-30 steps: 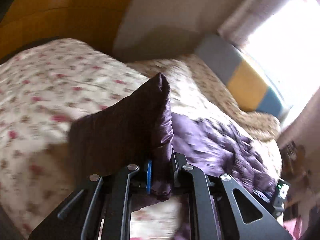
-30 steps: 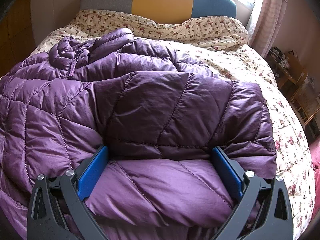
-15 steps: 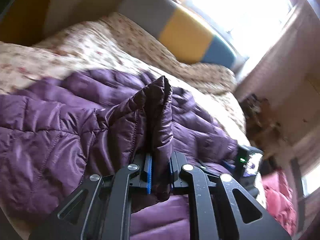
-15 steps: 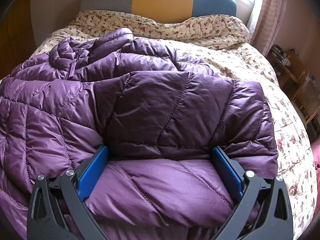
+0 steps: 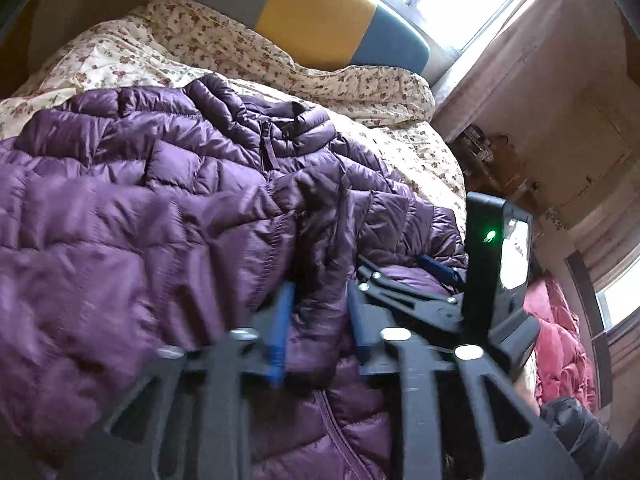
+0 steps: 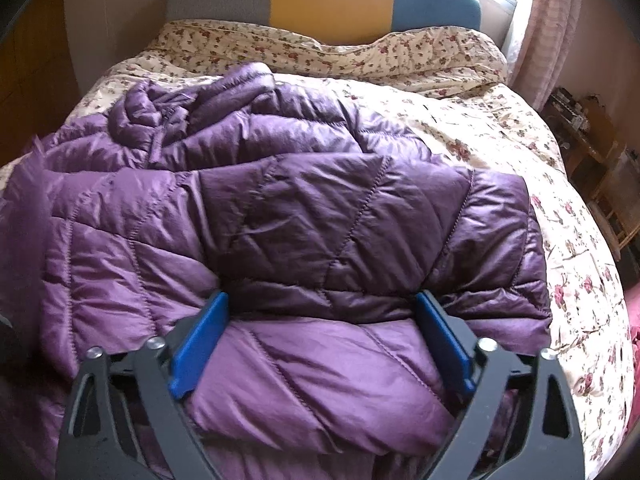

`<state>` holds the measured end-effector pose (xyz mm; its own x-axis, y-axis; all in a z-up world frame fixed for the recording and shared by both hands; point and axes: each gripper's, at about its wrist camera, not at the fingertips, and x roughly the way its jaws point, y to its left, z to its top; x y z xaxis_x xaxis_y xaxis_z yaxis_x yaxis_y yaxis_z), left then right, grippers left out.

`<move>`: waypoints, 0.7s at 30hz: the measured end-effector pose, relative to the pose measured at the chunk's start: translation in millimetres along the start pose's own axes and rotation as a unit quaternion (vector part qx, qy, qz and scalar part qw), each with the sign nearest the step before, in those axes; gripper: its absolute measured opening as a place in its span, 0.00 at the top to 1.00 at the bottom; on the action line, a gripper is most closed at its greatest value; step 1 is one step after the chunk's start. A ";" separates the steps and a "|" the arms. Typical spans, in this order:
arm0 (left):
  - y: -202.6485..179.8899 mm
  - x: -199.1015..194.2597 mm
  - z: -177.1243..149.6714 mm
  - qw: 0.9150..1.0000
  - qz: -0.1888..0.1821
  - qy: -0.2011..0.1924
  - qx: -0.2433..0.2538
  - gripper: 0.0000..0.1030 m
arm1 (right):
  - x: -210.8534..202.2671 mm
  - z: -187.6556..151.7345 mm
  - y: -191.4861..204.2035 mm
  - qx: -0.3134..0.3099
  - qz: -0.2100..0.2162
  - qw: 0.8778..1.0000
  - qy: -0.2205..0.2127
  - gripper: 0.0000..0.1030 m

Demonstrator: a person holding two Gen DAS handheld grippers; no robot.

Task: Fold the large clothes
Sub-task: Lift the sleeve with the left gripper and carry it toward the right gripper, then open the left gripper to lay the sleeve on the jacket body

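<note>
Purple quilted jacket [image 6: 304, 216], glossy (sleeve folded over)

Left claw [image 5: 318, 332] motion-blurred (pad contact unclear); purple jacket [image 6: 320, 220] cut off by frame bottom.

A: anyone spot any readable text, labels or brand names in either view?

B: nope, nothing legible. The small lit screen [image 5: 514, 252] in the left wrist view is too washed out to read, no numbers or signs anywhere.
</note>
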<state>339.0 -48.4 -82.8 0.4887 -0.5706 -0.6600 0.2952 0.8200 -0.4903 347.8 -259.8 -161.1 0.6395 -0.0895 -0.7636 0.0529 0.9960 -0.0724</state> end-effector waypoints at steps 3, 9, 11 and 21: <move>-3.1 -1.3 -1.7 1.000 0.005 -0.005 0.007 0.54 | -16.3 6.8 1.2 0.009 0.026 1.000 -0.012 0.21; -1.5 -16.1 -11.2 1.000 0.004 -0.018 0.011 0.54 | -44.8 23.9 17.7 0.017 0.122 0.992 -0.013 0.27; -0.8 -20.6 -14.2 1.000 0.007 -0.020 0.015 0.54 | -49.0 26.5 32.3 0.012 0.158 0.987 -0.005 0.27; 26.7 -57.3 -28.1 0.998 0.036 -0.045 0.009 0.54 | -42.4 24.5 88.2 -0.034 0.196 0.979 0.029 0.90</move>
<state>295.9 4.9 -74.1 0.5812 -0.5050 -0.6381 0.2709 0.8595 -0.4335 344.2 -168.0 -119.4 0.5554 0.2984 -0.7762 -0.2414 0.9511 0.1929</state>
